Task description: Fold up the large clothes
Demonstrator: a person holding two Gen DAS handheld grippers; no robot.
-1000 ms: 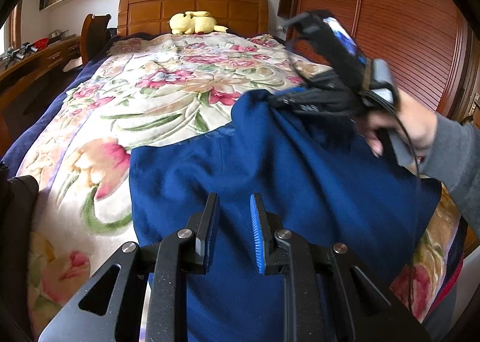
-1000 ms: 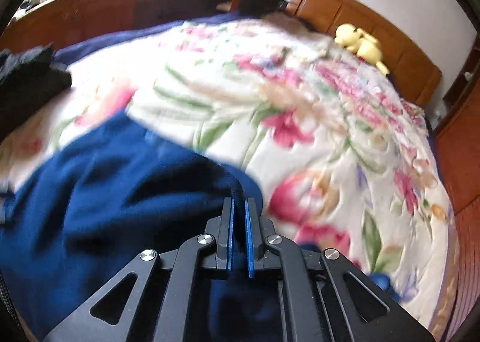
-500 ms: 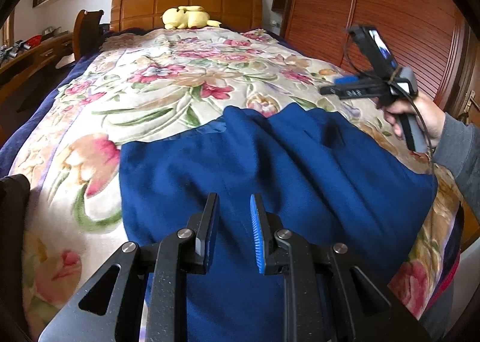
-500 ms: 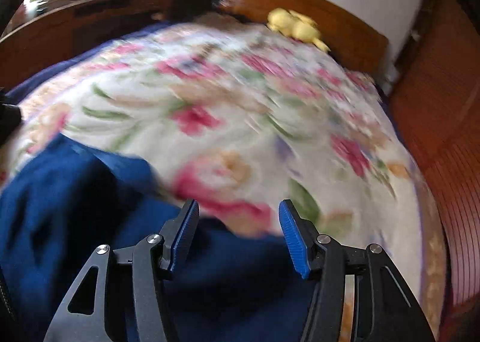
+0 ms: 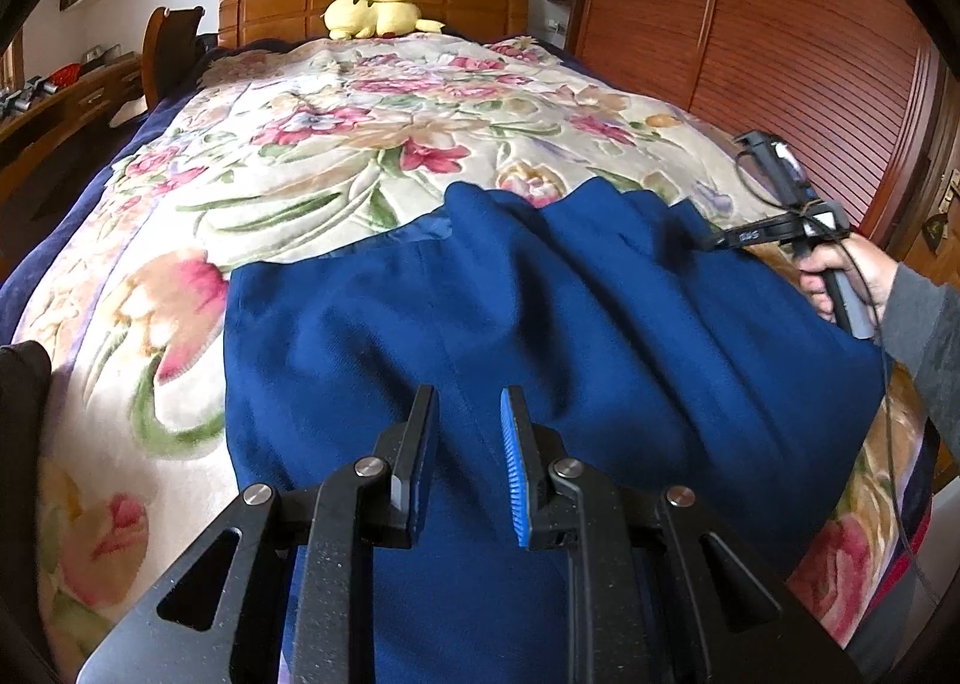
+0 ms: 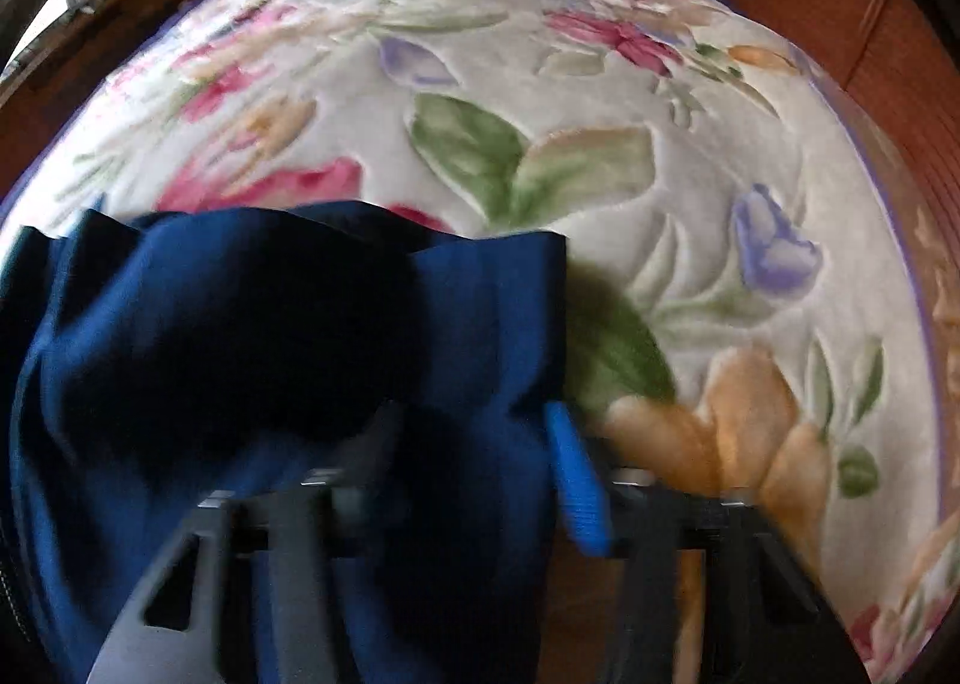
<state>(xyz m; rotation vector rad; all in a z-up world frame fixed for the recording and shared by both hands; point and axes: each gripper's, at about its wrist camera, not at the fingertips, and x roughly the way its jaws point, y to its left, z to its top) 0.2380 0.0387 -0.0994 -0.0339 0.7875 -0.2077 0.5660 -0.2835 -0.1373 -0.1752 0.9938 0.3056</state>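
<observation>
A large dark blue garment (image 5: 540, 324) lies spread on the flowered blanket (image 5: 360, 156) at the near end of the bed. My left gripper (image 5: 465, 420) sits low over its near part and has kept still. Its jaws stand a narrow gap apart, and blue cloth fills that gap. My right gripper (image 5: 711, 243) is held by a hand (image 5: 840, 270) at the garment's far right corner. In the blurred right wrist view the jaws of the right gripper (image 6: 474, 420) are apart and closing. The right edge of the garment (image 6: 240, 324) lies between them.
A yellow plush toy (image 5: 378, 15) rests against the wooden headboard. A slatted wooden wardrobe (image 5: 750, 24) runs along the right side of the bed. A wooden desk (image 5: 60, 108) stands at the left. A dark piece of clothing (image 5: 21, 384) lies at the near left edge.
My right gripper let go of the raised far edge of the garment, opened, and swung right and down to its right corner. The cloth dropped flat. My left gripper stayed put.
</observation>
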